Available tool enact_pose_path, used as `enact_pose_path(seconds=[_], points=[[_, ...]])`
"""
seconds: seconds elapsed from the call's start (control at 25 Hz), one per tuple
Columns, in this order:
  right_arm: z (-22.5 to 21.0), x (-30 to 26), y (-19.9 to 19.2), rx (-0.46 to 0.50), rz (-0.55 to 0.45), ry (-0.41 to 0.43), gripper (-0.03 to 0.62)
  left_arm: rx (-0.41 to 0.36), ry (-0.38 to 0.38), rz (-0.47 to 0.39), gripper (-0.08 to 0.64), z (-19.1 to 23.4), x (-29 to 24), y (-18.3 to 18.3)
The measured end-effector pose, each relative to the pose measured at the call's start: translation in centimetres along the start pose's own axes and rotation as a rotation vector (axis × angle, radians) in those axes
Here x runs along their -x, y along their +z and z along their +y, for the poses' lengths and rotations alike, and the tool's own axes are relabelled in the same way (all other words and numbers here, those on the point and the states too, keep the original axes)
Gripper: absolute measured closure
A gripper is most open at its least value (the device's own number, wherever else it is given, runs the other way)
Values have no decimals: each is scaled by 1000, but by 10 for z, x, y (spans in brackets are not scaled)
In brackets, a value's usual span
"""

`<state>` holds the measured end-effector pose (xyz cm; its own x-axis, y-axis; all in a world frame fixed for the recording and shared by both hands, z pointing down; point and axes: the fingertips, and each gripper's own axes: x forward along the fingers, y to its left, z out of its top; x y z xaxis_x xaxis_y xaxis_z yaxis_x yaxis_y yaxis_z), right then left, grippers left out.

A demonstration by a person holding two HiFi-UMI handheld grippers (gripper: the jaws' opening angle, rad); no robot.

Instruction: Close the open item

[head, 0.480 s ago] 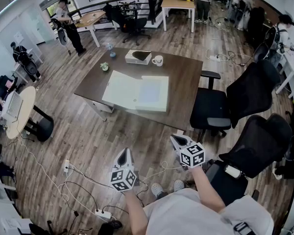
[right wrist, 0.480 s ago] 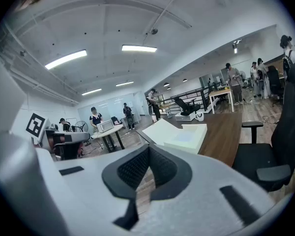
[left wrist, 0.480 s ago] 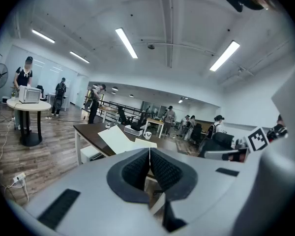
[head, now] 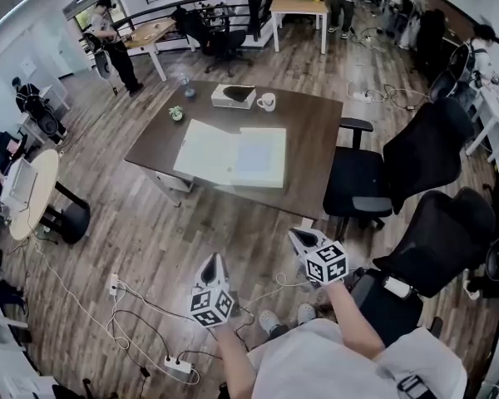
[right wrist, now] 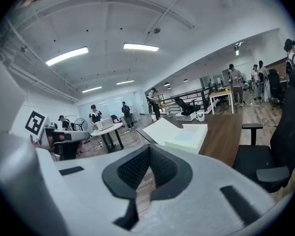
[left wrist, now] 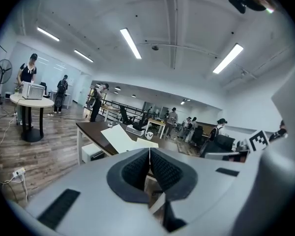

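While left gripper and right gripper hang closed and empty, the open box lies well ahead.

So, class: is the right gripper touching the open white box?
Apart. Head view shows the right gripper over floor, well short of the open white box.

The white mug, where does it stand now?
In the head view the white mug stands near the brown table's far edge, just right of the grey box, beyond the open white case.
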<state>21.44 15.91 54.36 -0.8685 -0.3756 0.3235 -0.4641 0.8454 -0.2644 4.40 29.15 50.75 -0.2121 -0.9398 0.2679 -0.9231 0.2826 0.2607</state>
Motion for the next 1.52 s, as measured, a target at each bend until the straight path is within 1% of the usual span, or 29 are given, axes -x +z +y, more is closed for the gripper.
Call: enact_pose_path(seconds=[0.12,0.24,0.32,0.52,0.6,0.76,0.88,1.04,1.2,1.32,1.52], points=[[7,0,1,-13,-20,16,597,3,-5,1,554,5,4,-1],[18,1,6,-56,-60,73,594,4,-8,12,554,10,7,-4],[24,1,5,-69,-75,92,592,-2,2,20,554,16,9,-6],[37,-9,-4,-66,-52,103,589,-1,-9,36,552,36,13,-12],[42,-12,-5,-54,-35,105,577,8,-10,30,551,47,17,-10],[50,-18,-9,-33,-21,81,551,51,7,0,551,76,23,-7],[52,-24,-15,-30,-9,54,530,67,5,8,543,92,23,-14],[57,-30,-21,-29,-15,25,499,53,-20,17,458,104,26,-19],[53,-30,-29,-40,-42,-10,455,45,-13,1,422,120,31,-20],[41,-40,-26,-72,-62,-39,424,27,-18,0,401,131,22,-14],[26,-55,-29,-129,-71,-61,410,10,-15,20,383,139,7,-13]])
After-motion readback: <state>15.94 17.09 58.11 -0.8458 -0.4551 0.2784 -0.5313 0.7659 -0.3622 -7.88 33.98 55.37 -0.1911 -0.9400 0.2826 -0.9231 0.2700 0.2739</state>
